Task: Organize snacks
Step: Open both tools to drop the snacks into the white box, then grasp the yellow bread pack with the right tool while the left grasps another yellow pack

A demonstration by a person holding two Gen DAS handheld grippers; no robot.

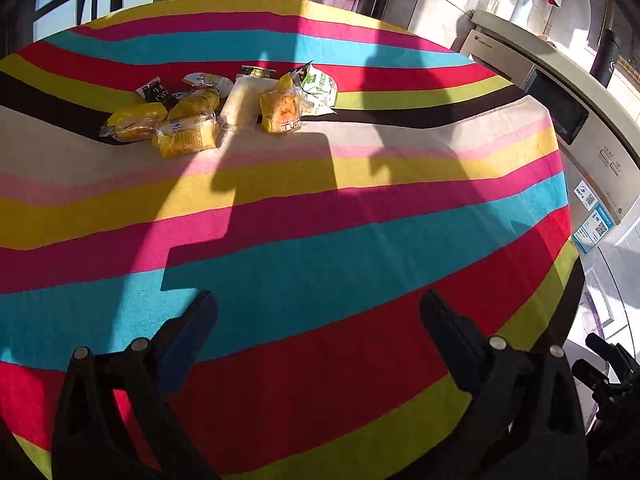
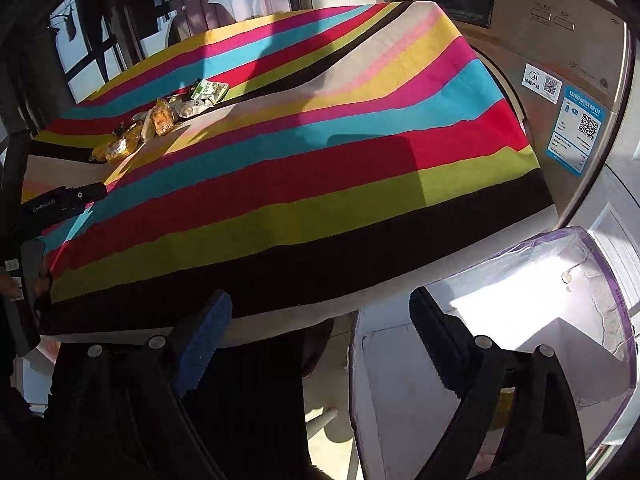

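Observation:
A heap of wrapped snacks (image 1: 208, 108) lies on the far left of the table with the striped cloth (image 1: 320, 220): several yellow cake packets (image 1: 188, 136), a white packet (image 1: 242, 100) and a green-and-white packet (image 1: 320, 86). My left gripper (image 1: 320, 300) hangs open above the near part of the cloth, well short of the heap, with nothing between its fingers. The right wrist view shows the same snack heap (image 2: 156, 124) far off at the left. My right gripper (image 2: 320, 298) is open and empty at the table's near edge, beside a white box (image 2: 520, 320) with a purple rim.
A washing machine (image 1: 580, 120) stands tight against the table's right side, also in the right wrist view as the washing machine (image 2: 560, 60). A bottle (image 1: 522, 2) and a dark flask (image 1: 608, 56) stand on it. Windows lie behind the table. Strong shadows cross the cloth.

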